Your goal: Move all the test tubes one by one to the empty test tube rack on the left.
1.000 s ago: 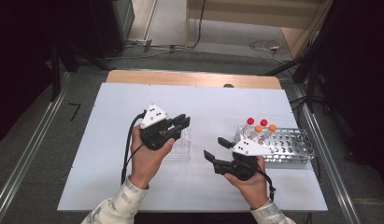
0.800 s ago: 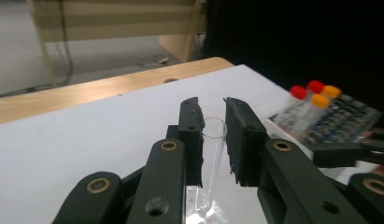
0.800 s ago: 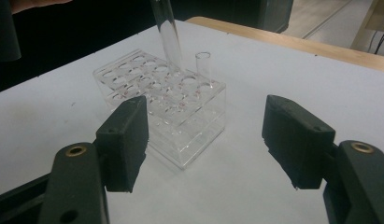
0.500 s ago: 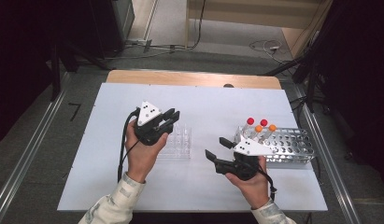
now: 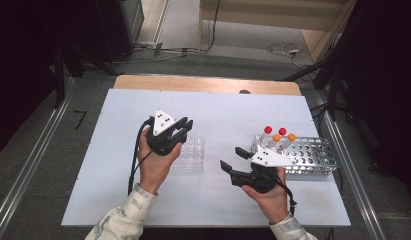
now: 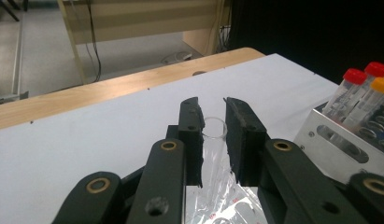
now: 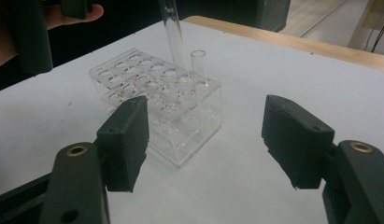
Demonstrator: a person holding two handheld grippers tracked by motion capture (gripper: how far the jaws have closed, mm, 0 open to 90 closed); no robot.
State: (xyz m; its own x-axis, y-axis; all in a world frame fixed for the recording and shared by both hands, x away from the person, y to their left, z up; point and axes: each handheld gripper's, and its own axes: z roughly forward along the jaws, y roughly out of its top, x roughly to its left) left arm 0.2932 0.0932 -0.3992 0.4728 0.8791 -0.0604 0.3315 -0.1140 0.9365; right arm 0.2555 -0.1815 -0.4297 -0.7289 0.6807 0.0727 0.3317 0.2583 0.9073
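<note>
The left gripper point(image 6: 213, 135) clenched a clear glass test tube point(image 6: 212, 140), held near upright above the clear acrylic rack point(image 7: 157, 100), beside one seated tube point(image 7: 199, 67). The right gripper point(image 7: 206, 140) stood open, empty, facing the rack.

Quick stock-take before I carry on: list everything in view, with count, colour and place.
Table: one, white top with a wooden far edge.
Clear rack: one, see-through plastic, table centre.
Glass tube in the rack: one, clear, upright at a corner hole.
Held glass tube: one, clear, between the left gripper's pads.
Metal rack: one, silver, table right.
Capped tubes: three, one red cap and two orange, in the metal rack.
Left gripper: black, shut on the tube, above the clear rack.
Right gripper: black, open, empty, beside the metal rack.
</note>
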